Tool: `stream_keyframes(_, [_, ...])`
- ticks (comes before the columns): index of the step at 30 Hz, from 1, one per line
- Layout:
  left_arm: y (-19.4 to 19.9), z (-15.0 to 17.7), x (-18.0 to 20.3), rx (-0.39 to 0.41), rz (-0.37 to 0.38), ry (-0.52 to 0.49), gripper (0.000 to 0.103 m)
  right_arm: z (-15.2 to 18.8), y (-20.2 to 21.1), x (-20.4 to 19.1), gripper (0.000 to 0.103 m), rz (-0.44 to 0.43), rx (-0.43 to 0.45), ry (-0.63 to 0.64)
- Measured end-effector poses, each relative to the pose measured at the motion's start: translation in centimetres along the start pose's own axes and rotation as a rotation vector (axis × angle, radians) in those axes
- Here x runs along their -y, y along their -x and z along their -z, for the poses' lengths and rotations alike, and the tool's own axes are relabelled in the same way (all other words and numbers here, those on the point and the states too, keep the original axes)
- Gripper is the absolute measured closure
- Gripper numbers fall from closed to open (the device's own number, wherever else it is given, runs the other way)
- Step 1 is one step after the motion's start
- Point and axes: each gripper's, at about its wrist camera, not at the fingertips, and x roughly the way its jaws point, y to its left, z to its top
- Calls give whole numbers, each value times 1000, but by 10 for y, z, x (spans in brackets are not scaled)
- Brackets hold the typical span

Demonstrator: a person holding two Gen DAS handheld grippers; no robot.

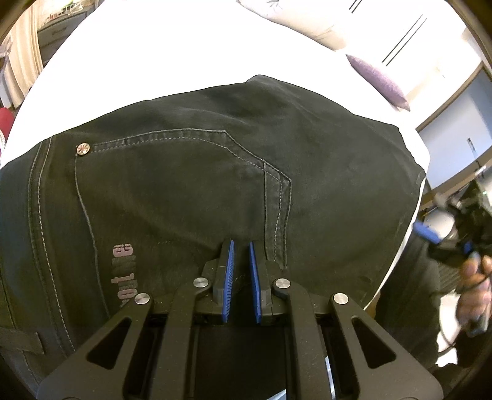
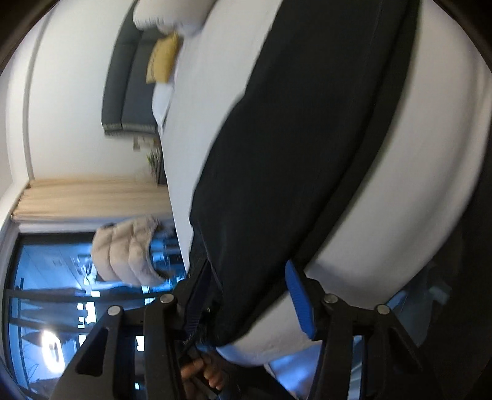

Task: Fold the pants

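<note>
Black pants (image 1: 215,172) lie folded on a white bed (image 1: 153,61), back pocket, rivet and a printed logo facing up. My left gripper (image 1: 241,246) points down at them near the pocket seam. Its blue pads stand a narrow gap apart, and I see no fabric pinched between them. My right gripper (image 1: 446,240), held by a hand (image 1: 473,283), is off the bed's right edge, apart from the pants. In the blurred, rolled right wrist view the right gripper (image 2: 246,264) is open, and the pants (image 2: 292,138) stretch away beyond it, not pressed by the pads.
A purple pillow (image 1: 378,80) and a white pillow (image 1: 307,21) lie at the far side of the bed. In the right wrist view a yellow cushion (image 2: 163,58), a beige padded jacket (image 2: 129,249) and a window stand beyond the bed (image 2: 415,184).
</note>
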Motion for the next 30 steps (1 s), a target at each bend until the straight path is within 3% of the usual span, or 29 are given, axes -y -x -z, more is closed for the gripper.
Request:
stream_keyframes(4, [5, 2, -5, 7, 11, 11, 93, 11, -25, -1, 48, 6, -74, -8])
stream_keyframes(12, [5, 0, -6, 6, 17, 24, 92, 16, -46, 2, 48, 7, -86, -31])
stream_keyframes(15, [4, -1, -5, 2, 15, 31, 92, 14, -60, -3, 66, -12, -100, -26])
stream_keyframes(18, [4, -2, -4, 1, 13, 25, 92, 13, -69, -4, 92, -7, -118, -25])
stream_keyframes(22, [4, -3, -2, -4, 12, 16, 92, 16, -67, 1, 98, 23, -109, -7])
stream_keyframes(30, [11, 3, -1, -3, 6, 2, 92, 26, -56, 21, 99, -4, -104, -55])
